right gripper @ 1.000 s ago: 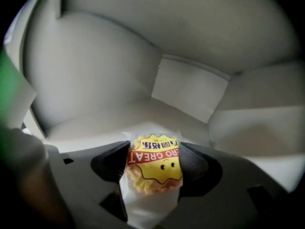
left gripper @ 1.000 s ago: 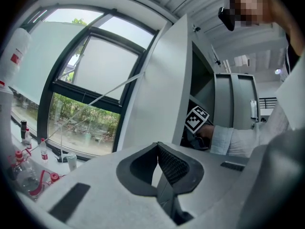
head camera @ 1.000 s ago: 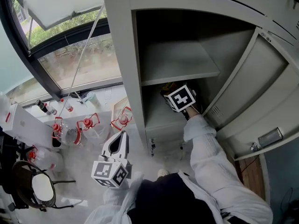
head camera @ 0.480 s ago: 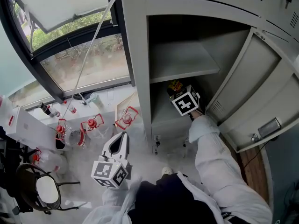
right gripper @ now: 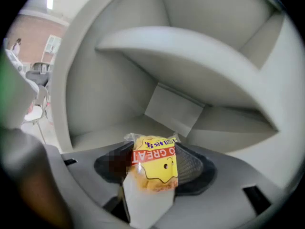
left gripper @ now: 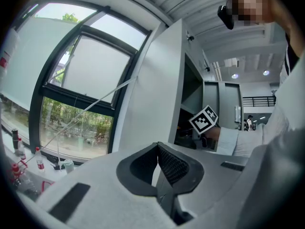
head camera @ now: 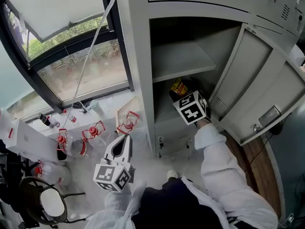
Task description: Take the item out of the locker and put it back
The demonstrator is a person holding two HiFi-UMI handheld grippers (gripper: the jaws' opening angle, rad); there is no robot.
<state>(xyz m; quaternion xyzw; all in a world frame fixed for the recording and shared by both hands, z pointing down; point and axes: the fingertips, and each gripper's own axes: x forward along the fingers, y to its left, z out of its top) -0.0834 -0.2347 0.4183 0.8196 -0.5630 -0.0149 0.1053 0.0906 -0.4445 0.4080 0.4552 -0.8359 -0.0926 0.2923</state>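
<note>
Inside the locker (head camera: 138, 56), the right gripper (right gripper: 153, 162), jaws just closed, grasped a yellow snack packet (right gripper: 155, 171); the left gripper (left gripper: 157, 151) was clenched empty.

Floor (head camera: 148, 162) carries bottles (head camera: 91, 129), chair (head camera: 47, 202), locker (head camera: 136, 56).

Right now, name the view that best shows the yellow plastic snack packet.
The right gripper view: the yellow plastic snack packet sits close up at the centre, red band plain. The head view gives only a small yellow patch inside the grey metal locker. The left gripper view does not show it clearly.
</note>
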